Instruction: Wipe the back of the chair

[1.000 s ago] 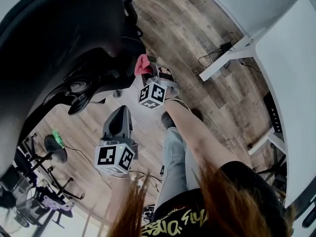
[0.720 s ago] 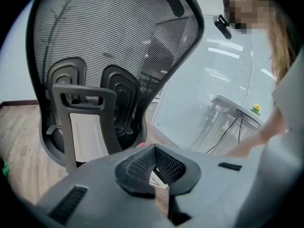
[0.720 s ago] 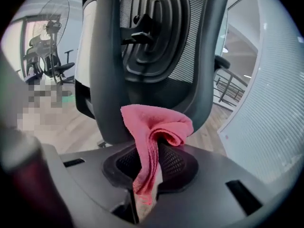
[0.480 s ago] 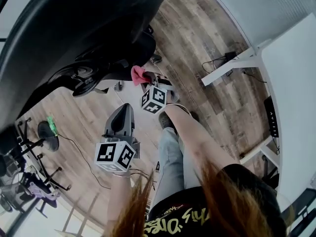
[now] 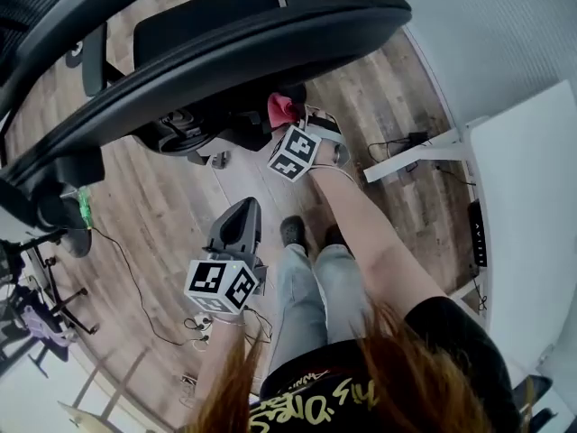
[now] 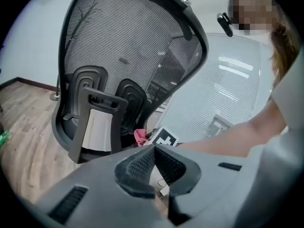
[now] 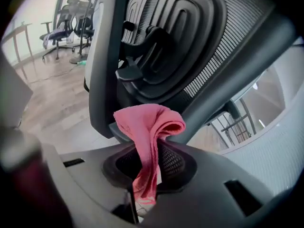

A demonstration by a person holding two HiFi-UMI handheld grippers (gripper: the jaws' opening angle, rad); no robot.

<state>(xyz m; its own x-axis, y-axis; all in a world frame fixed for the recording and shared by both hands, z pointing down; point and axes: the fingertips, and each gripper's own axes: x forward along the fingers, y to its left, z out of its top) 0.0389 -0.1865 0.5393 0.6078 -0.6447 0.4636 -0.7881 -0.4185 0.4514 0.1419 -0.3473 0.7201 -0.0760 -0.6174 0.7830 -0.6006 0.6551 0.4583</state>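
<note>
The black mesh office chair (image 5: 225,52) fills the top of the head view, and its back (image 6: 128,56) with the lumbar support (image 7: 175,37) faces both gripper views. My right gripper (image 5: 287,120) is shut on a pink cloth (image 5: 280,108). The cloth's folded bulge (image 7: 151,122) sticks out of the right gripper (image 7: 149,158) against the chair's lower back frame. My left gripper (image 5: 242,210) hangs lower and nearer to me, apart from the chair. In its own view the left gripper (image 6: 154,151) is shut on nothing, and the cloth (image 6: 140,137) shows beyond it.
A white desk (image 5: 532,179) with a white leg (image 5: 415,156) and floor cables (image 5: 397,141) stands at the right. Other chair bases and stands (image 5: 36,314) crowd the left floor. More office chairs (image 7: 61,27) sit far behind. A person's legs and shoes (image 5: 290,231) stand below.
The right gripper with the pink cloth has risen toward the chair's lower back. The head view has swung, so the chair's top edge now spans the frame. The left gripper has barely moved.
</note>
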